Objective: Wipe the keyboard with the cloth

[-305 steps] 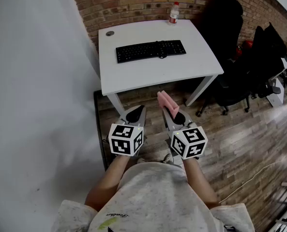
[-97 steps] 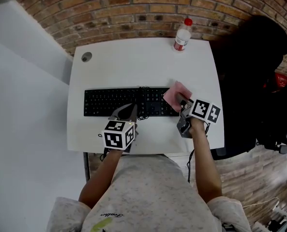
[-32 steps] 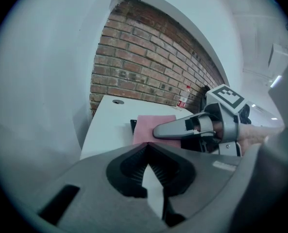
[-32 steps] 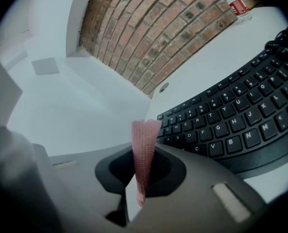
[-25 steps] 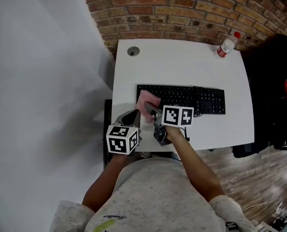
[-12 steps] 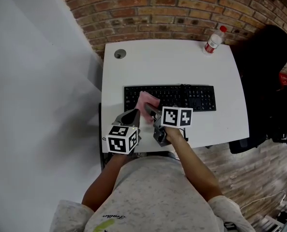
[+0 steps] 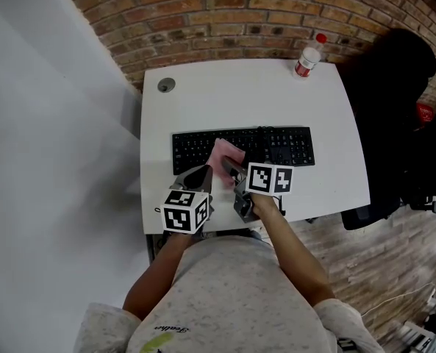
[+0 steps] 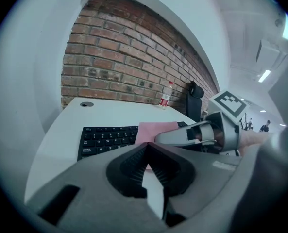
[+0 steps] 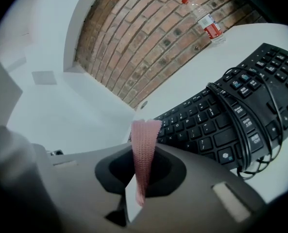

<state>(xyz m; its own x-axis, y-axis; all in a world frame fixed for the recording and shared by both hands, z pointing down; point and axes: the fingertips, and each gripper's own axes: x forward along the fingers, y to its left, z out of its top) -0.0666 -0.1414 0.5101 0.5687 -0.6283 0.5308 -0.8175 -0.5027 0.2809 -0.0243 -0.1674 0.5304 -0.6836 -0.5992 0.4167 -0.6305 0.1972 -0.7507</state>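
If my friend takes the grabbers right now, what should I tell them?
Left gripper: fingers shut, empty, over the front edge of the table.
Right gripper: shut on the pink cloth, which lies on the left-centre keys of the keyboard.
Done: the cloth has swept here from the keyboard's right end.
Left: probably the keys at the far left end.

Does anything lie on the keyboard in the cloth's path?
Yes. A coiled black cable lies across the keyboard keys, just right of the cloth pinched in the right tongs. Keys left of the cloth look bare.
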